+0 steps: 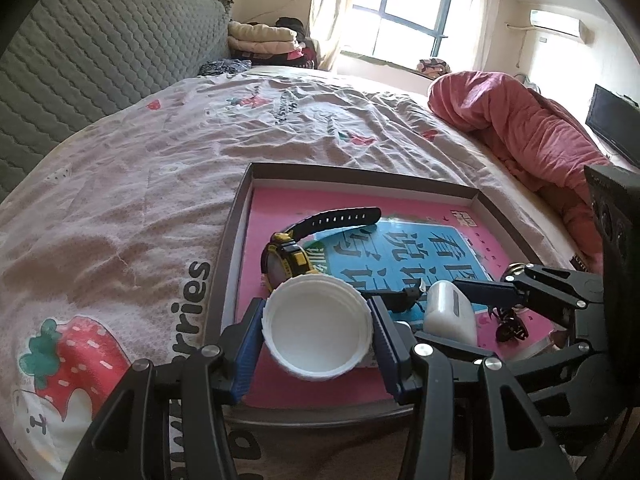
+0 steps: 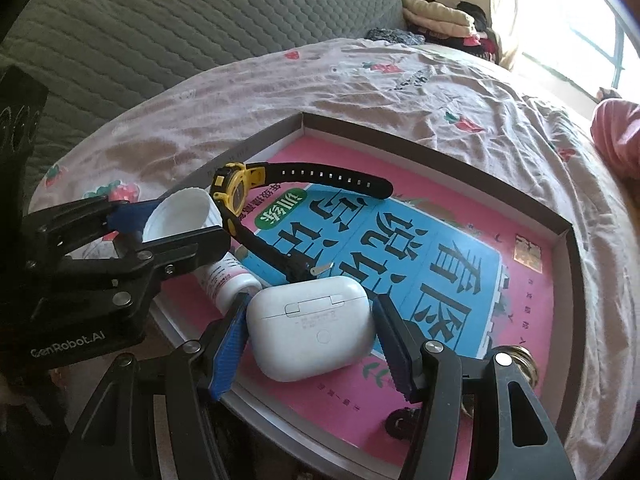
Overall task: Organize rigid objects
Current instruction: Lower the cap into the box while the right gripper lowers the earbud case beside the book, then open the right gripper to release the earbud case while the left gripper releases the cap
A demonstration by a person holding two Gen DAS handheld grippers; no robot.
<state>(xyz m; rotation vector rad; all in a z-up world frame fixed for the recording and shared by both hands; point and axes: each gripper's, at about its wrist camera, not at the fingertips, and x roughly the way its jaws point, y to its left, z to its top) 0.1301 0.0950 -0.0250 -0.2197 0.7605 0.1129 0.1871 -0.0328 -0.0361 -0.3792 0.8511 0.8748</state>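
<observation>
Here the left gripper (image 1: pixel 318 330) clamps a round white ribbed plastic cap (image 1: pixel 317 326) over the shallow brown cardboard tray (image 2: pixel 436 148); set it flat, clear of the yellow-and-black wristwatch (image 2: pixel 240 190). The right gripper (image 2: pixel 310 338) stands wide around a white earbud case (image 2: pixel 310 330) resting on the tray's pink book (image 2: pixel 532 308), beside a small white bottle (image 2: pixel 226 280).

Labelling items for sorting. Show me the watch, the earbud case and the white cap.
watch (image 2: pixel 232 192): right wrist view, on its yellow face.
earbud case (image 2: pixel 310 332): right wrist view, on its white back below the hinge.
white cap (image 1: pixel 318 320): left wrist view, on its hollow inside.
</observation>
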